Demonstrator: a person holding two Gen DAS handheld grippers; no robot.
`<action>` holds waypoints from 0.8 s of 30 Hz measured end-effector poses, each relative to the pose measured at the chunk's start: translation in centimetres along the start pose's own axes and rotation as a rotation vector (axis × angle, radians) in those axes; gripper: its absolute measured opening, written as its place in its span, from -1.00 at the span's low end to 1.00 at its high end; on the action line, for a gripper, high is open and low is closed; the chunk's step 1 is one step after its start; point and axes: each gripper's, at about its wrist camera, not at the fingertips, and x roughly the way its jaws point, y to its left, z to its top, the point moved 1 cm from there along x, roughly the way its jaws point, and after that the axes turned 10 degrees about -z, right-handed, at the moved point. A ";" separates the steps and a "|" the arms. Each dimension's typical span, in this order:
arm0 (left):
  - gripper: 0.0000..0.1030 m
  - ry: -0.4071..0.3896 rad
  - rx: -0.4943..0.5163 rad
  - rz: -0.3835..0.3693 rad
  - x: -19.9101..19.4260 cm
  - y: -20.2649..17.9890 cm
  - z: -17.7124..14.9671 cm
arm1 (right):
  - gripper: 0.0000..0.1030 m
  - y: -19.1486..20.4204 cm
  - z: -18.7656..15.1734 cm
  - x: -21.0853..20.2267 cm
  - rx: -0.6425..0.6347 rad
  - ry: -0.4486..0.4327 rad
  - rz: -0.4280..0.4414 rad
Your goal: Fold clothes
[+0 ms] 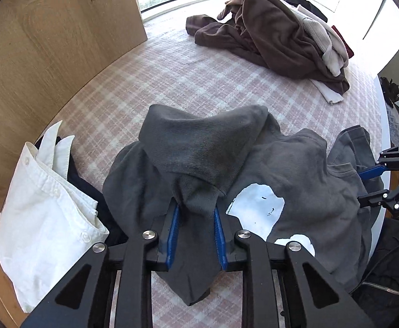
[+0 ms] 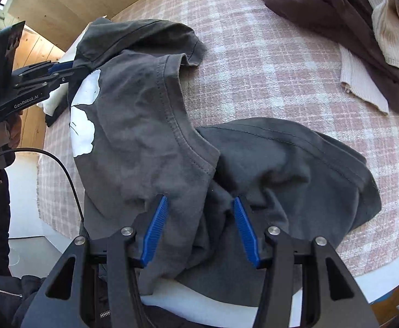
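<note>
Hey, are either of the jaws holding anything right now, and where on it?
Both grip the grey T-shirt: the left gripper pinches a fold beside the white print, the right gripper a bunched fold below the collar.

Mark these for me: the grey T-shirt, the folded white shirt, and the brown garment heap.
Grey T-shirt (image 2: 144,125): right wrist view, chest panel below the collar.
Folded white shirt (image 1: 43,218): left wrist view, its button placket side.
Brown garment heap (image 1: 270,32): left wrist view, middle of the pile.
</note>
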 end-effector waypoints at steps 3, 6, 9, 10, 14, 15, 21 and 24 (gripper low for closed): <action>-0.59 -0.008 0.011 -0.023 -0.4 -0.1 -0.2 | -0.64 0.5 -0.2 -0.7 -0.033 -0.040 0.026; -0.81 -0.009 0.019 -0.018 -0.5 -0.2 -0.2 | -0.90 0.9 -0.3 -2.3 -0.061 -0.096 0.013; -0.91 -0.012 0.024 -0.014 -0.6 -0.2 -0.2 | -0.91 0.7 -0.4 -4.7 -0.069 -0.154 0.022; -0.91 -0.026 0.007 -0.016 -1.0 0.0 -0.2 | -0.91 0.5 -0.5 -5.6 -0.063 -0.171 0.028; -0.92 -0.086 -0.054 -0.054 -4.8 0.1 -1.4 | -0.91 -0.6 -0.8 -10.7 -0.057 -0.269 -0.026; -0.92 -0.103 -0.070 -0.070 -6.2 0.1 -1.8 | -0.91 -1.3 -1.0 -12.2 -0.057 -0.289 -0.038; -0.91 -0.089 -0.062 -0.023 -9.9 -0.7 -3.0 | -0.93 -7.0 -1.3 -18.1 0.026 -0.380 -0.283; -0.83 -0.047 -0.048 0.031 -6.9 0.5 -0.9 | -0.93 -9.4 -0.6 -15.4 0.102 -0.294 -0.221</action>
